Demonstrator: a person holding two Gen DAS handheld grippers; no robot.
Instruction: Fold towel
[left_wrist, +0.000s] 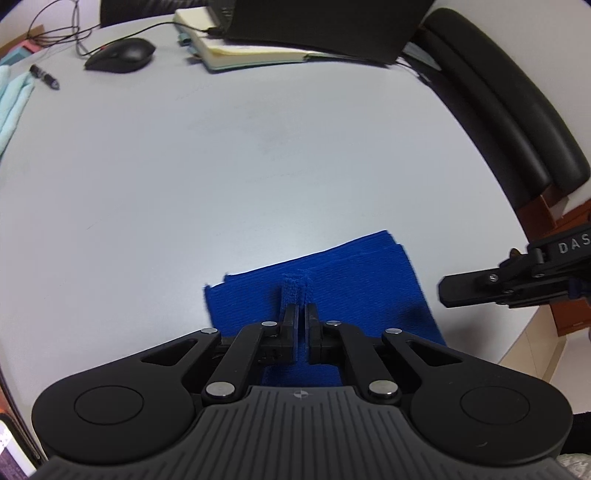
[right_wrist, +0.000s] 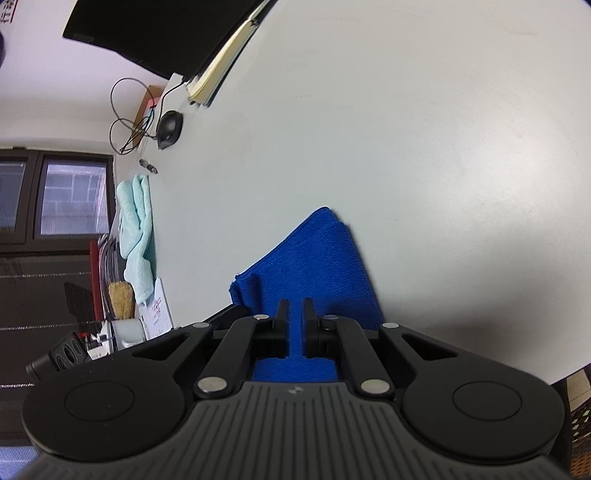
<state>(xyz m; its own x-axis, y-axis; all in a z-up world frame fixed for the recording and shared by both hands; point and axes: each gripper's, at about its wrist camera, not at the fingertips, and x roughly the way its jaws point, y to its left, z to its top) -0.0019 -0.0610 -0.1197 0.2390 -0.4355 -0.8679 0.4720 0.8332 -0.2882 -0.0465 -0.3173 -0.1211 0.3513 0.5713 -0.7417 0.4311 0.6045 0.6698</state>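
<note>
Left gripper (left_wrist: 301, 308) pinching blue towel (left_wrist: 354, 280), right gripper (left_wrist: 448, 291) alongside

L gripper (left_wrist: 301, 308) pinched shut (angled down), R gripper (right_wrist: 294, 306) near-closed

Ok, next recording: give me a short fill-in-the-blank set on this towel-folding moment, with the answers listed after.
1. The towel pinched by the left gripper is ____ in colour.
2. The left gripper's jaws are ____ on a raised pleat of that towel.
3. Near the table's far edge, a black computer ____ lies beside the open notebook.
4. A second, crumpled cloth at the table's edge is light ____.

Missing words: blue; shut; mouse; blue
</note>
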